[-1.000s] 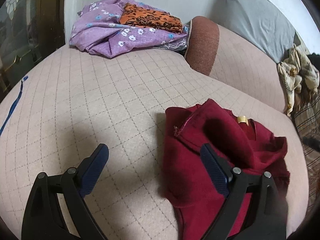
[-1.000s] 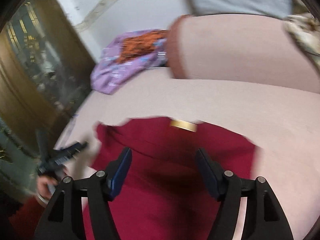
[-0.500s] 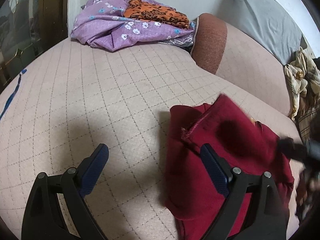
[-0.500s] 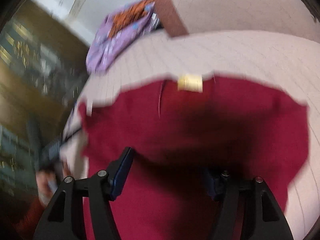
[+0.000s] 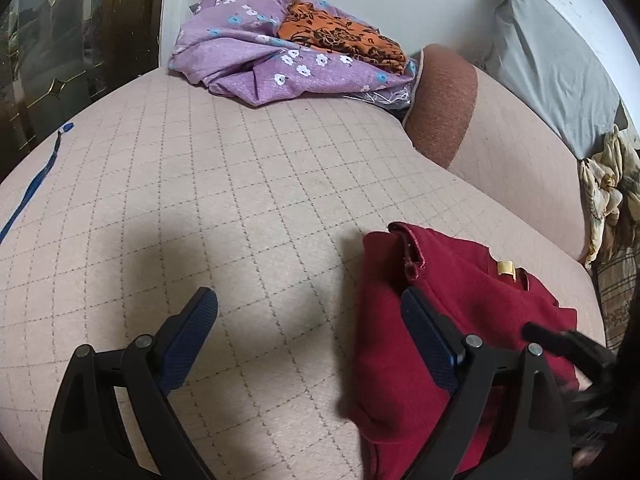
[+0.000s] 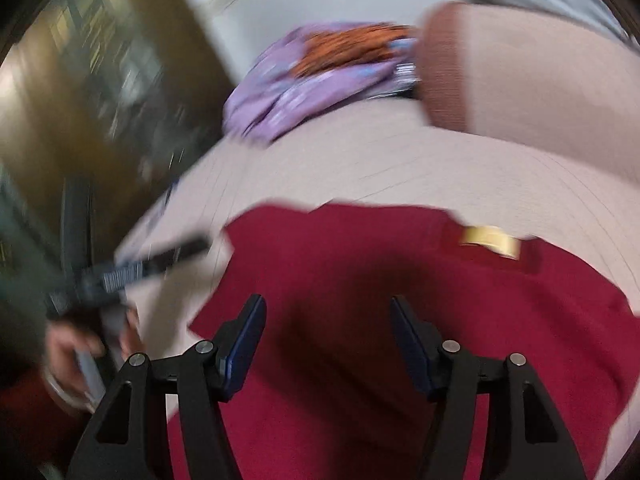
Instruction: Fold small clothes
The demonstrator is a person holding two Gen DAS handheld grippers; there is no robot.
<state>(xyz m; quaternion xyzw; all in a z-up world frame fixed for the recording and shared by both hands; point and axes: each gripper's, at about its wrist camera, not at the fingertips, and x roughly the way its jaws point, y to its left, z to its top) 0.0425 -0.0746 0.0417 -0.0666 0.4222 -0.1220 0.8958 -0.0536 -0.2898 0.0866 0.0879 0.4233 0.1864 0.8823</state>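
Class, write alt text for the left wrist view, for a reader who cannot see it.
A dark red garment lies crumpled on a pink quilted sofa seat, under the right-hand finger of the open, empty left gripper. A purple floral cloth with an orange patterned cloth on it sits at the back.

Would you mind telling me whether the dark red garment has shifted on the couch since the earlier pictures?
Yes. In the left wrist view the dark red garment has been flattened: its raised fold dropped toward the couch cushion, exposing the yellow tag.
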